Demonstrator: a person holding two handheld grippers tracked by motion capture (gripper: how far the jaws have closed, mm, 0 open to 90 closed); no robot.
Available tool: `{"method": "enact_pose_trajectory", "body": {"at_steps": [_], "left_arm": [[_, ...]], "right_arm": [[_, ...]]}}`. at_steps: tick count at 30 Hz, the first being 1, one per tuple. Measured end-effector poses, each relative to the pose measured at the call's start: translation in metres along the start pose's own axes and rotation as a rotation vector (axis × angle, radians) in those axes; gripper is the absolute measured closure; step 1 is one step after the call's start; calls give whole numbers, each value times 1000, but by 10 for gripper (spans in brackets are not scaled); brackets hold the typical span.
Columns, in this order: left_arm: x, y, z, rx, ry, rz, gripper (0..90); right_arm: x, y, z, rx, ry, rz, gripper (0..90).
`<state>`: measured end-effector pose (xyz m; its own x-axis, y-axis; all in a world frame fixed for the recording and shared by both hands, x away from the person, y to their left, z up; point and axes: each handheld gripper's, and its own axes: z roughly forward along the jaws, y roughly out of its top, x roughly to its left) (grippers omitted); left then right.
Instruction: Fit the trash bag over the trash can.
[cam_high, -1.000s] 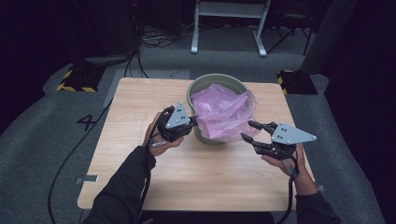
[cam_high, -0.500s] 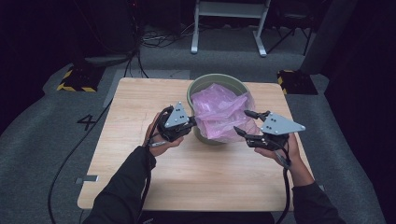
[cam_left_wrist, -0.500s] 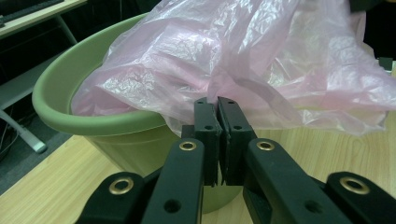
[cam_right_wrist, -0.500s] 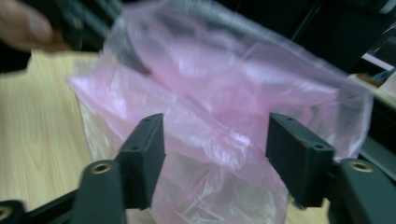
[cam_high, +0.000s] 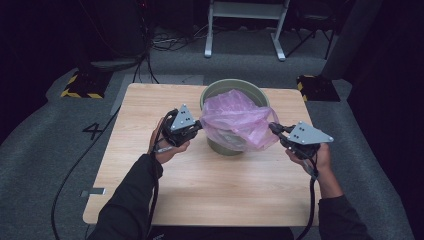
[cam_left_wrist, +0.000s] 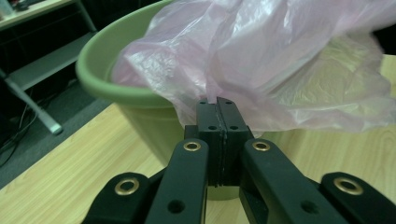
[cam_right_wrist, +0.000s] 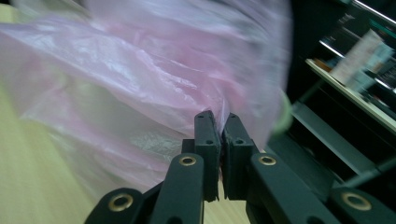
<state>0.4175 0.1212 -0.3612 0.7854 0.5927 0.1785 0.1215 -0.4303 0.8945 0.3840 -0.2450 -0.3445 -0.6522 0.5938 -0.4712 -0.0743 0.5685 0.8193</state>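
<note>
My left gripper (cam_left_wrist: 218, 103) is clamped tight on the pink plastic bag (cam_high: 235, 120), and my right gripper (cam_right_wrist: 219, 119) pinches the bag's opposite edge, film caught between nearly closed jaws. I see the bag stretched over the green bucket (cam_high: 220, 90), which stands on the wooden table (cam_high: 215, 185).
</note>
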Motion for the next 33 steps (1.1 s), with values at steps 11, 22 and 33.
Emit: {"method": "enact_pose_trajectory", "body": {"at_steps": [11, 22, 33], "left_arm": [[20, -3, 6, -5, 28, -48, 887], [-1, 13, -30, -69, -20, -36, 178], [-28, 32, -55, -121, -114, 13, 155]], "right_arm": [[-30, -7, 21, 77, -127, 38, 882], [-28, -2, 14, 25, -85, 75, 875], [-25, 4, 15, 26, -88, 71, 856]]}}
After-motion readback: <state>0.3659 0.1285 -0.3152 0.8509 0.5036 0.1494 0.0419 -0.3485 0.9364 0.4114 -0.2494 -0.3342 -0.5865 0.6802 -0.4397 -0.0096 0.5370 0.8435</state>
